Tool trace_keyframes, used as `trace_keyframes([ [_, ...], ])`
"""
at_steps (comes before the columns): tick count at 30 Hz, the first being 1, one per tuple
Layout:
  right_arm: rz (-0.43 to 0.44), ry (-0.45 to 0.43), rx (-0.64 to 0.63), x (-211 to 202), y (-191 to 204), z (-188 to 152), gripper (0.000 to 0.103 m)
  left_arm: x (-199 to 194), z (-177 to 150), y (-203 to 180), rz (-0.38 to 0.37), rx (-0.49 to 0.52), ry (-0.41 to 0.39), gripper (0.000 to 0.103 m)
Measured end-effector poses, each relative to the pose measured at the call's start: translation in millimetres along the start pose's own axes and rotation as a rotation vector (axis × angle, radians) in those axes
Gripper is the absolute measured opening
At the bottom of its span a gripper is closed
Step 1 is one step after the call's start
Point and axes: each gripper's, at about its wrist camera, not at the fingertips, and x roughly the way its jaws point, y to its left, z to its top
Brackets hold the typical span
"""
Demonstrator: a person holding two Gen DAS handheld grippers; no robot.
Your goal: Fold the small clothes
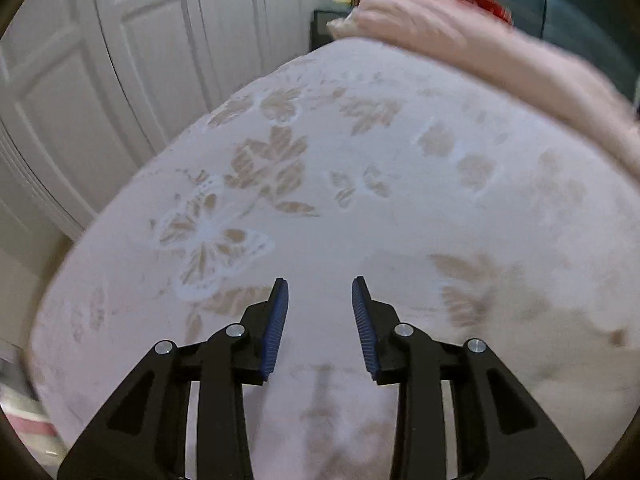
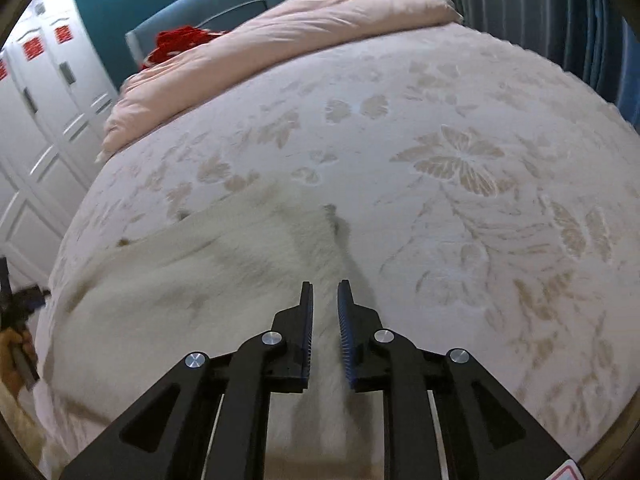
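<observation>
While unseen leftward, white garment (image 2: 192, 280) under parted right gripper (image 2: 325, 292); left gripper (image 1: 320, 292) spread, empty.

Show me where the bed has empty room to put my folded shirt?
Bare bedspread lies right of the white garment, stretching back to the pink duvet. The near left side is crowded: the garment covers it, by the right tongs.

both wrist views angle down, seemingly close, over the bed (image 1: 400, 140).

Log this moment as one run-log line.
left gripper: open, empty, over butterfly-patterned pink bedspread | right gripper: open, nothing gripped, above white fuzzy garment | garment: spread out, unfolded
</observation>
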Motion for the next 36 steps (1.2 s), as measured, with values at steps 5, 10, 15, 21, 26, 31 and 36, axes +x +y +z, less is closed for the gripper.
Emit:
trace_keyframes([
  [5, 0.050, 0.075, -0.095, 16.9, 32.0, -25.9, 0.029, -39.8, -58.7, -33.1, -0.183, 0.140, 0.011, 0.056],
  [10, -0.029, 0.075, -0.109, 8.5, 48.0, -46.4, 0.030, 11.8, -85.0, -38.1, -0.109, 0.140, 0.150, 0.062],
  [15, 0.050, 0.035, -0.135, -43.4, 60.6, -59.1, 0.032, -44.1, -97.6, 25.9, -0.210, -0.151, 0.141, 0.062],
  [21, 0.189, 0.068, -0.168, -16.5, 128.4, -50.8, 0.031, -48.0, -160.9, 50.2, -0.313, -0.362, 0.249, 0.069],
  [26, 0.208, 0.044, -0.219, 21.7, 195.6, -15.8, 0.026, -43.1, -169.2, 30.4, -0.265, -0.421, 0.155, 0.085],
  [31, 0.088, 0.184, -0.290, 105.0, 212.7, -35.0, 0.021, -31.5, -155.6, 26.4, -0.355, -0.441, 0.152, 0.030],
  [36, 0.035, 0.104, -0.378, 97.2, 224.4, -44.2, 0.022, -80.2, -123.4, 4.8, -0.446, -0.318, 0.017, 0.022],
])
